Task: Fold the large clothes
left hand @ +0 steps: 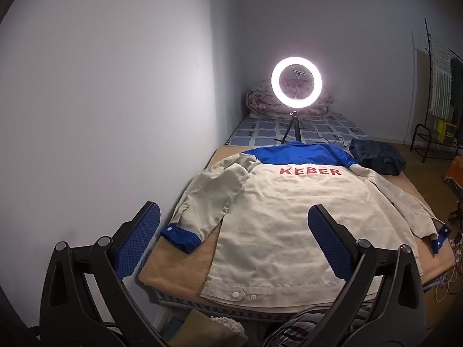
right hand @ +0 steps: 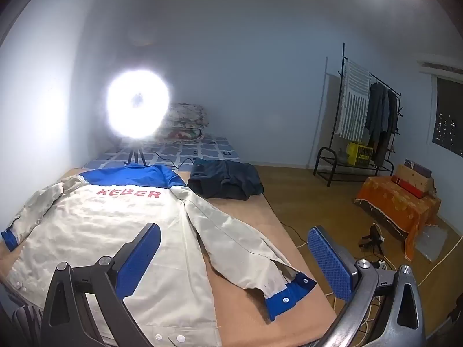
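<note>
A large beige work jacket (left hand: pixel 289 217) with a blue yoke, blue cuffs and red letters "KEBER" lies flat, back up, on a tan-covered bed (left hand: pixel 173 271). It also shows in the right wrist view (right hand: pixel 101 231). Its sleeves are spread out, the left cuff (left hand: pixel 181 237) near the wall side, the right cuff (right hand: pixel 289 292) near the bed's right edge. My left gripper (left hand: pixel 234 243) is open and empty above the jacket's lower left part. My right gripper (right hand: pixel 234 263) is open and empty above the right sleeve.
A lit ring light on a tripod (left hand: pixel 295 86) stands behind the jacket's collar. A dark folded garment (right hand: pixel 225 182) lies at the back right. A rolled quilt (left hand: pixel 260 101) is at the bed's far end. A wall is on the left. A clothes rack (right hand: pixel 367 115), orange-covered seat (right hand: pixel 396 202) and cables stand on the floor at right.
</note>
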`<state>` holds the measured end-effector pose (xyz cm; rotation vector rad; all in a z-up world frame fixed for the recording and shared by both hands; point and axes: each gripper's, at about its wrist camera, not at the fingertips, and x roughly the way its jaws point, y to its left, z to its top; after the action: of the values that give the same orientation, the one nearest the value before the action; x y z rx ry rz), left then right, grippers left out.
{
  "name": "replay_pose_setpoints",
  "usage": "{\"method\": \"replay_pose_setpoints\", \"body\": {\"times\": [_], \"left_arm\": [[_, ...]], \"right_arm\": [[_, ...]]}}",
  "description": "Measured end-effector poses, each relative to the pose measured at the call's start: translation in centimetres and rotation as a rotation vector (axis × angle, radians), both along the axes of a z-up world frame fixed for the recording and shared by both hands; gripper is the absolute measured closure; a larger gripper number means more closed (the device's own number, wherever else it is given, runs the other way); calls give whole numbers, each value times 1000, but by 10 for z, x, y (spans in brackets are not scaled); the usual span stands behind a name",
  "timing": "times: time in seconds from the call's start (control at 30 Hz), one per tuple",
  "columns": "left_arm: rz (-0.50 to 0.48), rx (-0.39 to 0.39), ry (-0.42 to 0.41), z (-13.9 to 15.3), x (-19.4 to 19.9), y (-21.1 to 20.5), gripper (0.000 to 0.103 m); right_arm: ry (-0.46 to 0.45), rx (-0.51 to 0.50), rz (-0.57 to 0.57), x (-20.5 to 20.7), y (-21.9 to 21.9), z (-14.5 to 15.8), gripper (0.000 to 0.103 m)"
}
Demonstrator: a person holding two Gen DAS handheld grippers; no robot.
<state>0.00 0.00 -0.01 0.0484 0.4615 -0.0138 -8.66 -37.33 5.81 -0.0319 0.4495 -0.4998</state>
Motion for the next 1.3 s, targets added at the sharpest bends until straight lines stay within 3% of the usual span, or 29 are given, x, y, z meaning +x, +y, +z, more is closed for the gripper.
{"method": "replay_pose_setpoints", "body": {"times": [0.4,1.3], "left_arm": [[-1,15,-2,14,8,-1,0],[-6,33,-29,9,-1,-8,0]], "right_arm": [[18,8,12,0,4,-1,0],[19,7,34,0,13,3,0]]}}
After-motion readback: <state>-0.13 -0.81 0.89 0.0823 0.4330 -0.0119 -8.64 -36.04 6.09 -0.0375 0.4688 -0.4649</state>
